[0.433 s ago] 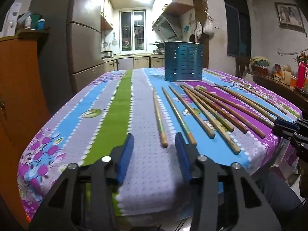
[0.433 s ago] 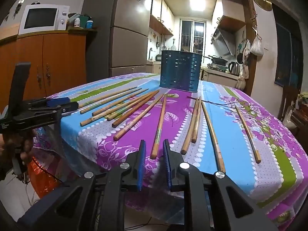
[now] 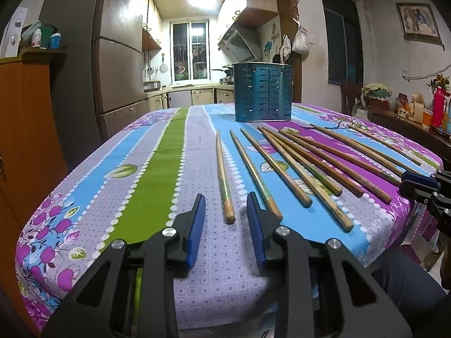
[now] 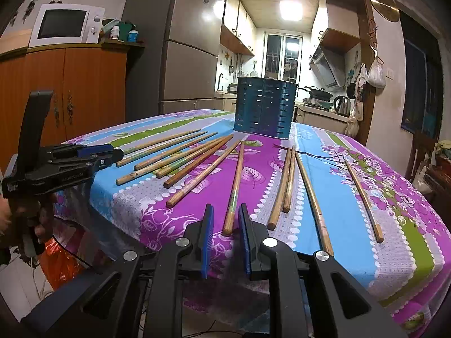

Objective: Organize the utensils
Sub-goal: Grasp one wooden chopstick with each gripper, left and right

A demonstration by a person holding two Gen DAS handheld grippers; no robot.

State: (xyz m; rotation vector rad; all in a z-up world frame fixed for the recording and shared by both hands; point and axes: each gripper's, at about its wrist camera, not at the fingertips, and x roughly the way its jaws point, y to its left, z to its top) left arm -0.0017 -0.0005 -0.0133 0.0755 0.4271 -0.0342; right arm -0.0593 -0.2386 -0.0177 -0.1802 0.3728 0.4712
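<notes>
Several wooden chopsticks lie fanned out on a striped floral tablecloth point(image 3: 141, 169). Behind them stands a blue slotted utensil holder point(image 3: 263, 93) point(image 4: 265, 107). My left gripper point(image 3: 226, 197) is open at the table's near edge. The thick end of the leftmost chopstick point(image 3: 222, 174) lies between its blue pads, untouched. My right gripper point(image 4: 225, 207) is open with a narrow gap, and the near end of one chopstick point(image 4: 235, 186) lies inside it, clear of both pads. Each gripper shows in the other's view: the right gripper point(image 3: 420, 186) at the right edge, the left gripper point(image 4: 107, 155) in a hand.
A tall fridge point(image 3: 121, 70) and an orange cabinet point(image 4: 70, 90) with a microwave point(image 4: 64, 25) stand left of the table. A sideboard with a red thermos point(image 3: 438, 107) lines the right wall. A person's dark trouser leg point(image 3: 408, 287) is by the table's near corner.
My left gripper's jaws have narrowed and it has moved up around the leftmost chopstick's end. The right gripper has advanced so that a chopstick's end now lies between its pads.
</notes>
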